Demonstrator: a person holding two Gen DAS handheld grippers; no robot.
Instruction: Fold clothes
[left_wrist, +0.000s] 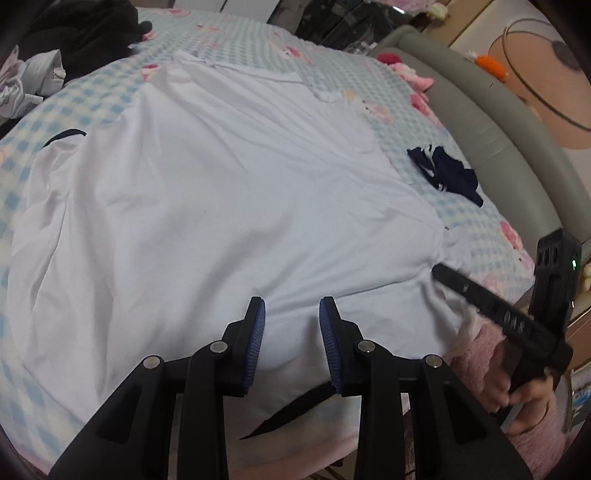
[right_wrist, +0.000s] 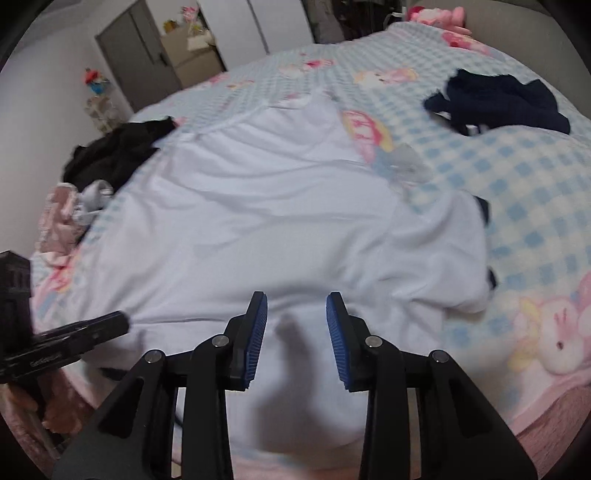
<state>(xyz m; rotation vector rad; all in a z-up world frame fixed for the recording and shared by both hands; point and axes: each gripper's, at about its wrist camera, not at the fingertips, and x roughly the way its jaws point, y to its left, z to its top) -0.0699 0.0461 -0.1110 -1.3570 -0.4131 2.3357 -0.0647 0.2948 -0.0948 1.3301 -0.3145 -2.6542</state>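
My left gripper (left_wrist: 291, 308) and right gripper (right_wrist: 296, 304) both hover partly open, gripping nothing, over the near hem of the white shirt (left_wrist: 207, 192) spread flat on the bed (left_wrist: 476, 221). I judge the hem wants pinching at two corners, evenly, before lifting. Beyond the shirt lies a navy garment (right_wrist: 495, 99); left of it a black heap (right_wrist: 114, 155), possibly clothes. Past the shirt, a grey door (right_wrist: 136, 55).

bed: blue-and-white checked blanket (right_wrist: 517, 177) with pink cartoon prints, spread ahead of the tongs | headboard: grey padded headboard (left_wrist: 480, 122) far right of left tongs | toys: pink plush toys (right_wrist: 436, 14) far ahead-right of right tongs | door: grey door (right_wrist: 136, 55) far ahead-left
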